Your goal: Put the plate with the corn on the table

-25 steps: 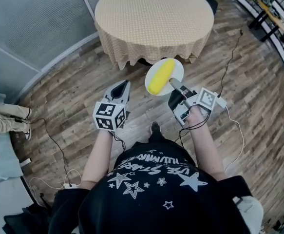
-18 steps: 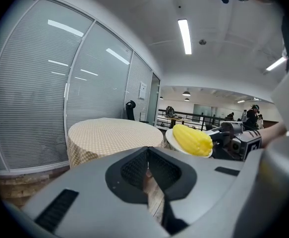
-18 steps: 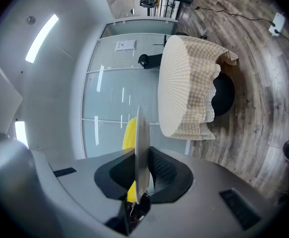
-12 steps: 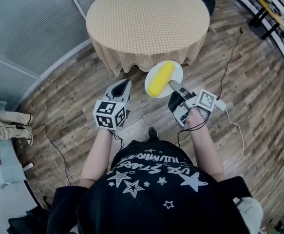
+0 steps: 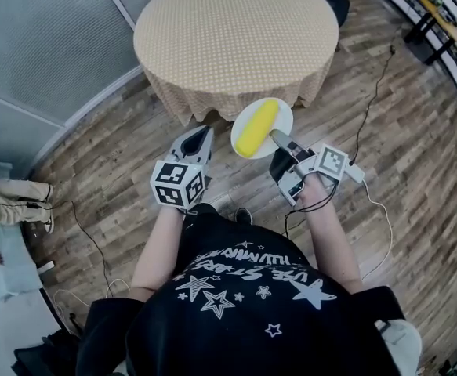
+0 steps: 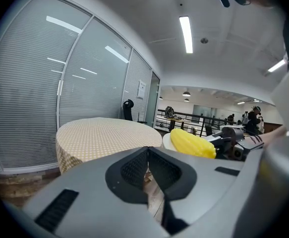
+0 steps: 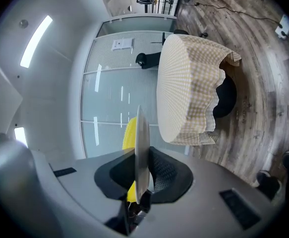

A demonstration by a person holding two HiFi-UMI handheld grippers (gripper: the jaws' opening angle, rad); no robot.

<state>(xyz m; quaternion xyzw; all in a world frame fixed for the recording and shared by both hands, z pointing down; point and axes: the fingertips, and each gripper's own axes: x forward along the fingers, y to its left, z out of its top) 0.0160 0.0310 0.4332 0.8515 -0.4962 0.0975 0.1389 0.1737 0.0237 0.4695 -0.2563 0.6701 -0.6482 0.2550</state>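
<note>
Plate (image 5: 280, 114) with corn (image 5: 257, 126) is pinched in the right tongs (image 5: 277, 137), not yet on the counter (image 5: 236, 30) at 12 o'clock; left tongs (image 5: 199, 141) closed, empty.

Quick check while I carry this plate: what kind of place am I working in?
Likely an office or lab hall, not a home: glass partition walls with blinds, wood-plank floor with loose cables, and one round table under a checked cloth.
</note>
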